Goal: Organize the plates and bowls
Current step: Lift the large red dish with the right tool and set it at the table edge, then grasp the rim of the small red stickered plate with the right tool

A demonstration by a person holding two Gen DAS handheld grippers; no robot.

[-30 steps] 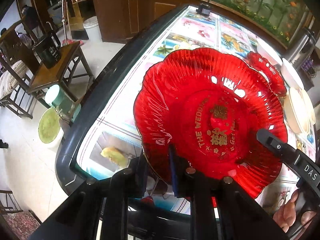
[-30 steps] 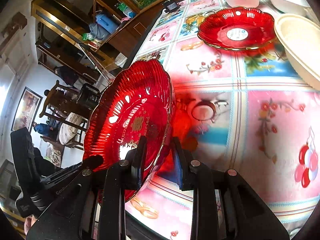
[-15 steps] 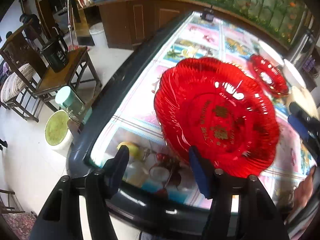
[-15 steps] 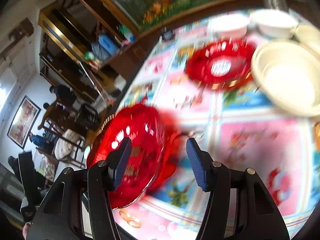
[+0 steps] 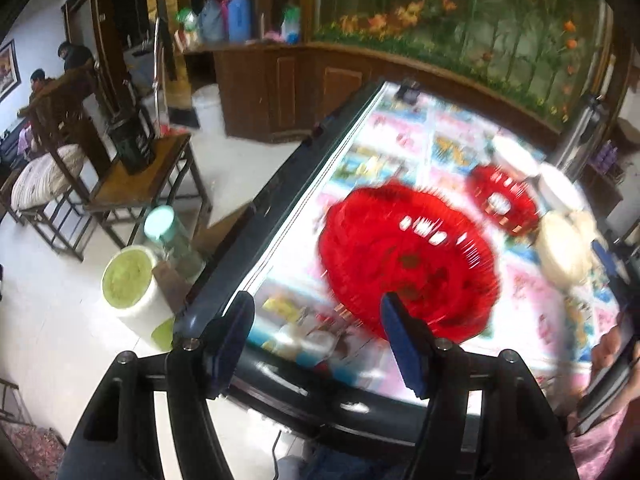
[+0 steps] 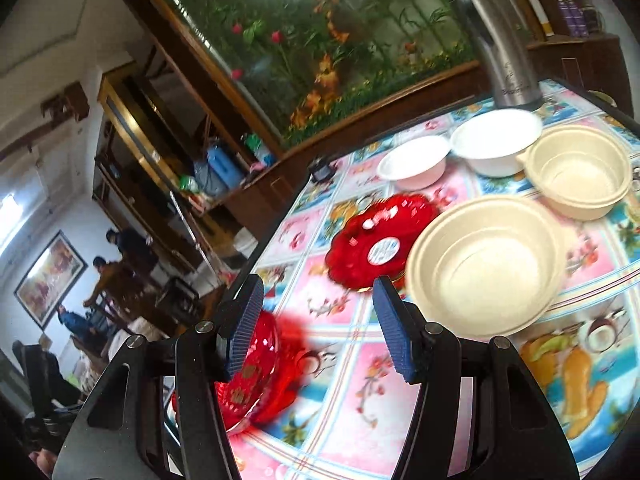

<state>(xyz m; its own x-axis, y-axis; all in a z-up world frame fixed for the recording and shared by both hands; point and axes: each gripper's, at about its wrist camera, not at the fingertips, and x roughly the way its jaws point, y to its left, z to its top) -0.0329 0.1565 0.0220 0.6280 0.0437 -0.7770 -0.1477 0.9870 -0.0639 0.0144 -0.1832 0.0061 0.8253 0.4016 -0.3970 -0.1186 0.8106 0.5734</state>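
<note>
A large red scalloped plate point(image 5: 408, 264) with gold lettering lies on the patterned table, blurred by motion. My left gripper point(image 5: 316, 320) hovers above its near rim, clear of it, jaws opening with nothing between them. In the right wrist view the same plate point(image 6: 256, 372) shows low on the left behind one finger. My right gripper point(image 6: 318, 312) is open and empty. A smaller red plate point(image 6: 376, 248) sits further in, beside a wide cream bowl point(image 6: 484, 264). A second cream bowl point(image 6: 576, 172) and two white bowls point(image 6: 414, 162) point(image 6: 496, 140) stand behind.
A steel flask point(image 6: 492, 36) stands at the table's far right corner. The table's dark edge point(image 5: 280, 184) runs along the left, with a chair point(image 5: 132, 184), a green-lidded bucket point(image 5: 128, 280) and a bottle on the floor beside it. People sit in the far room.
Both grippers were shut on the large red plate's rim; they have opened, let it go and drawn back and upward. The plate now lies on the table.
</note>
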